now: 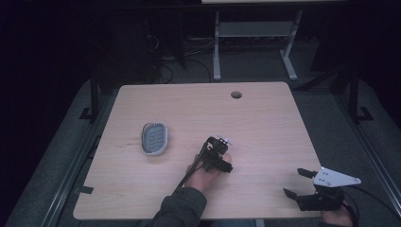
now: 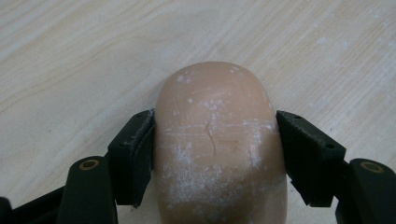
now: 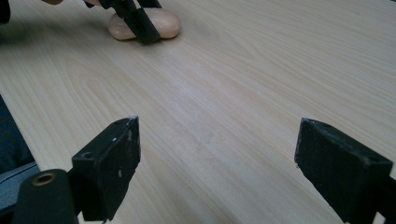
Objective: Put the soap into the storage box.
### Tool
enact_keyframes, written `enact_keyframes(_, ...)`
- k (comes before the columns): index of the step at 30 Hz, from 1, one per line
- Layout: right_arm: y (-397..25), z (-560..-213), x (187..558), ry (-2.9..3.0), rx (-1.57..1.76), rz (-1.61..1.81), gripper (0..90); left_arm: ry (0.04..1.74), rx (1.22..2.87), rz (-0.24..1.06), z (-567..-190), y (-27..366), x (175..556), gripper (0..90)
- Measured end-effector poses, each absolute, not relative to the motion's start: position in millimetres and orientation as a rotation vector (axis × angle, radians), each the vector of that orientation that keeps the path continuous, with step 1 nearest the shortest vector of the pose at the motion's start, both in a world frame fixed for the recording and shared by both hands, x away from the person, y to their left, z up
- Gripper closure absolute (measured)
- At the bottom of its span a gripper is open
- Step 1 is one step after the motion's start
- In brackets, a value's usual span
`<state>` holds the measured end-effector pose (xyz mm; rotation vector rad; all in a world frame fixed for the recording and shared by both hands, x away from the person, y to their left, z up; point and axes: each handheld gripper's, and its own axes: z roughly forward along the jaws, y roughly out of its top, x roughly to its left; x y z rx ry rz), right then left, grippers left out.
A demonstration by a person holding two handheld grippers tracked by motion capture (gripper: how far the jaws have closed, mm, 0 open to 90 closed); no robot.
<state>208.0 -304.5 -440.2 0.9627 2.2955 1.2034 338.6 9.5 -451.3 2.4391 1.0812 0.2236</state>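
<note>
Two black fingers of the left gripper stand on either side of a pale, peach-coloured bar of soap, one at each long flank. The left finger's pad touches the soap's side; the right pad sits at the other flank, touching it or a hair off, so I read this as the soap being grasped across its short width, though how firm the squeeze is cannot be told. The soap lies flat on the table, its long axis running straight away from the gripper, rounded end pointing forward, away from the hand. White powdery scuffs and a thin crack mark its top.

From the high view the left gripper works near the middle of the table, a little toward the person's side, and a grey oval soap dish sits well apart to its left and slightly farther from the person. If the soap is bound for that dish, the carry goes leftward and a little away, and the bar's long axis would want turning to match the dish's long oval.

The right gripper rests at the near right corner, well apart from the soap, its fingers spread wide with bare table between them. In its own view the soap lies far ahead at upper left, so the left hand is plainly the nearer one.
</note>
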Motion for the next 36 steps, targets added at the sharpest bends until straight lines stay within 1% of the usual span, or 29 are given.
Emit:
enact_keyframes(18, -304, -440, 208, 2.293, 0.965, 1.204, 13.8, 1.098, 2.431, 0.229, -438, 19, 341, 32.1)
enact_keyframes(36, -305, -440, 208, 2.291, 0.972, 1.2, 13.8, 1.149, 2.336, 0.177, -415, 46, 347, 32.2)
